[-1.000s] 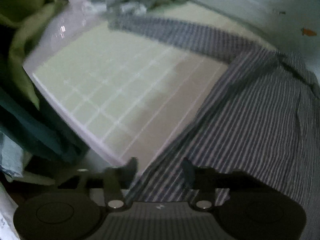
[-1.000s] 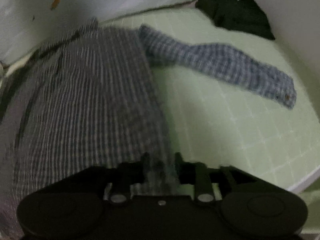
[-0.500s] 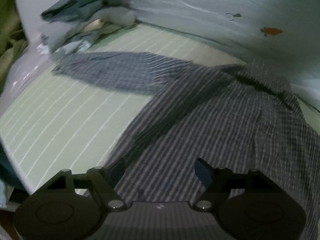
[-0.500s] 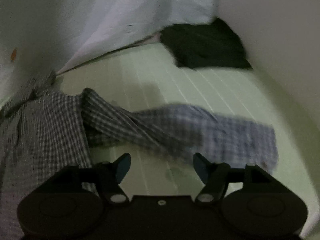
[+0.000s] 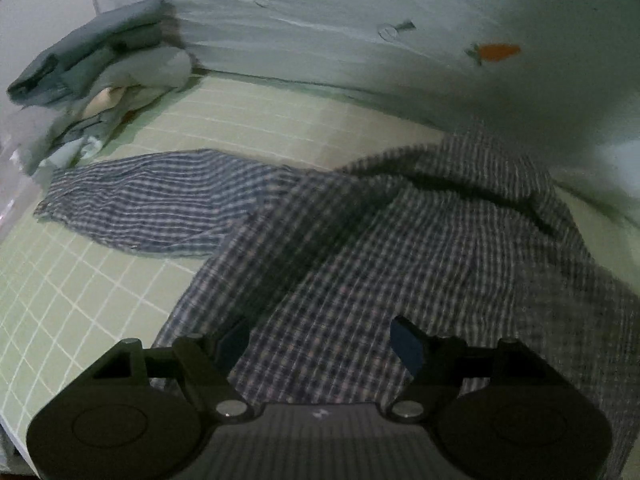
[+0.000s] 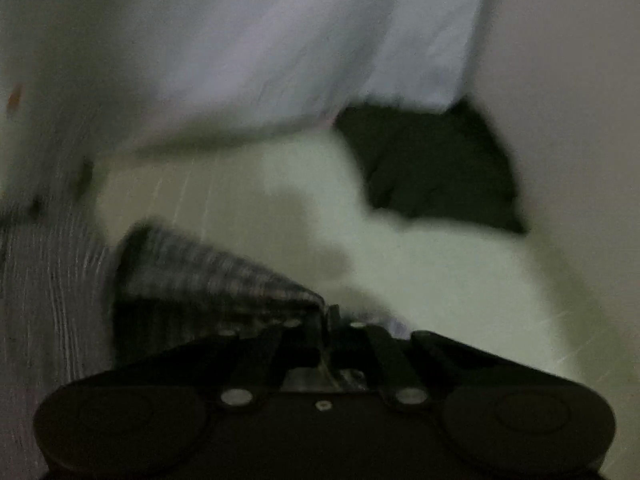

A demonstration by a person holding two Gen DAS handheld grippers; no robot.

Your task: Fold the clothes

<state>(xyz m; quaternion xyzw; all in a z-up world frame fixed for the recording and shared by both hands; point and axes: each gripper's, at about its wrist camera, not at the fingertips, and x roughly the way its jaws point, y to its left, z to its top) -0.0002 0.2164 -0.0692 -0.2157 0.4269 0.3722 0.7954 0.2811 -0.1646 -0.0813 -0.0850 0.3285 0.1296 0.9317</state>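
A blue-and-white checked shirt (image 5: 400, 240) lies spread on the pale green gridded mat (image 5: 80, 288). Its left sleeve (image 5: 152, 204) stretches out flat to the left. My left gripper (image 5: 320, 340) hovers open over the shirt's lower body, nothing between its fingers. In the blurred right wrist view my right gripper (image 6: 326, 312) is shut on the right sleeve (image 6: 208, 276), which rises off the mat toward the jaws. The shirt's body (image 6: 44, 280) shows at the left edge there.
A heap of grey and pale clothes (image 5: 104, 76) sits at the mat's back left. A dark folded garment (image 6: 432, 168) lies at the back right corner. A white sheet (image 5: 360, 32) with a carrot print hangs behind; a plain wall closes the right side.
My right gripper, open half a second ago, has closed on the right sleeve and is lifting it. My left gripper has opened and moved onto the shirt's body.
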